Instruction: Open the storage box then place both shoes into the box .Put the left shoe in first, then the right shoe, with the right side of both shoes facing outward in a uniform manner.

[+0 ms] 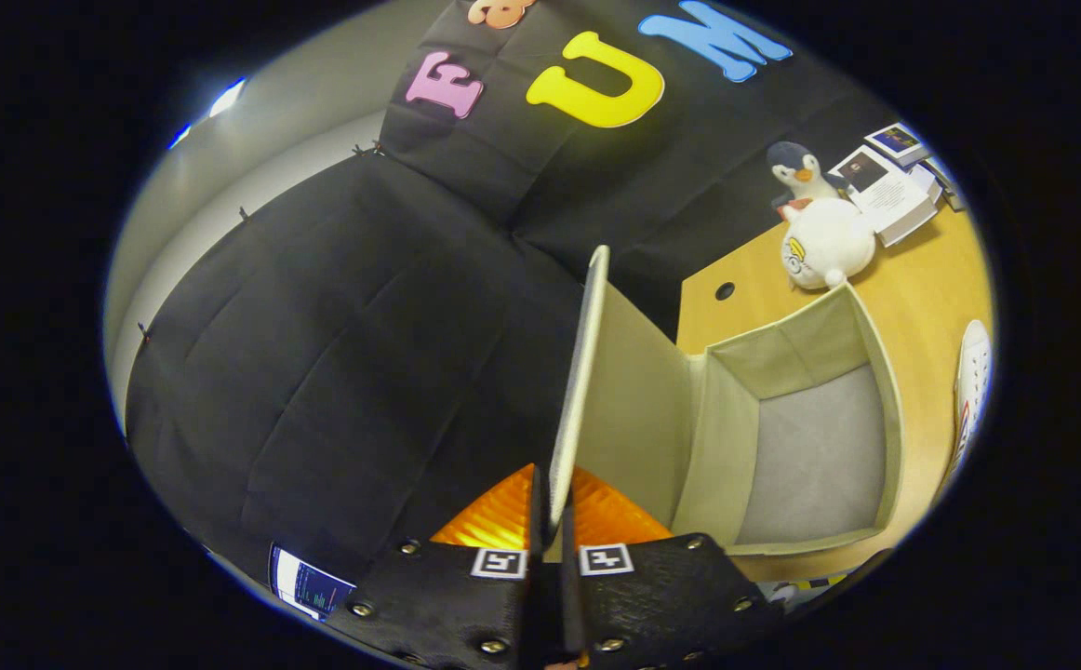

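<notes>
A screen [308, 584] peeks out just left of the gripper [552, 521], at the foot of the black cloth wall [336, 354]; its lower part is cut off and what it displays is too small to make out. The gripper's two orange fingers [494, 516] are closed together on the lid [587, 372] of the box [885, 400], one finger on each face, pinching its near edge. The lid stands raised and seen almost edge-on, its long axis running straight away from the fingers toward the wall; its pale inner face turns toward the box.

Right of the lid the box is open, its mouth facing the camera so the grey bottom panel and beige fabric walls show. It sits on the wooden table [931, 288], whose top has a small round hole beyond the box. The box's near corner is hidden behind the right finger mount.

Beyond the box stand a plush penguin [796, 172] and a round white plush [827, 244], touching each other, with a stack of books [889, 191] just beside them. Their details are blurred by the lens.

Farthest right, a white shoe [971, 381] lies on the table beside the box, apart from it. Most of it is cut off, so I cannot tell which shoe it is or which way its toe points; its long axis runs roughly parallel to the box's side wall.
</notes>
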Demonstrator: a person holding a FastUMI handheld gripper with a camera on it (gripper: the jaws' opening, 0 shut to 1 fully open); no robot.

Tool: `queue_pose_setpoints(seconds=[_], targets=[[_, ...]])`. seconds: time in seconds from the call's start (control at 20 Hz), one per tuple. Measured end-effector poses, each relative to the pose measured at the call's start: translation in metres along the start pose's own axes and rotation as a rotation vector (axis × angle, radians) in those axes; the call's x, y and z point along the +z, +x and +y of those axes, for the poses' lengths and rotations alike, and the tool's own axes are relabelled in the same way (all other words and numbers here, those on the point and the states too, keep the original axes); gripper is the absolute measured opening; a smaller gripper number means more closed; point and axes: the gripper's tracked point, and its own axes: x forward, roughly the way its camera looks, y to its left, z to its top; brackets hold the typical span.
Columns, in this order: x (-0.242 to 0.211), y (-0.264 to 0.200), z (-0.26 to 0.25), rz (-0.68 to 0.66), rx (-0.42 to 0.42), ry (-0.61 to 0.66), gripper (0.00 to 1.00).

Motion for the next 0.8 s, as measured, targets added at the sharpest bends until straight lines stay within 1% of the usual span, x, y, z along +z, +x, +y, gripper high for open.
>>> queue_pose_setpoints(seconds=[0.1,0.15,0.2,0.25,0.3,0.35,0.4,0.65,0.8], targets=[[-0.007,0.007,0.007,0.024,0.010,-0.041,0.10],[-0.012,0.014,0.006,0.028,0.002,-0.074,0.17],[-0.014,0.014,0.007,0.029,-0.005,-0.112,0.42],[-0.015,0.015,0.008,0.032,-0.010,-0.146,0.57],[-0.016,0.015,0.008,0.032,-0.019,-0.171,0.84],[-0.016,0.015,0.003,0.027,-0.030,-0.191,0.92],[-0.015,0.012,0.000,0.026,-0.037,-0.198,0.96],[0.003,-0.005,-0.013,-0.011,-0.072,-0.216,0.98],[0.008,-0.005,-0.012,0.004,-0.066,-0.236,0.97]])
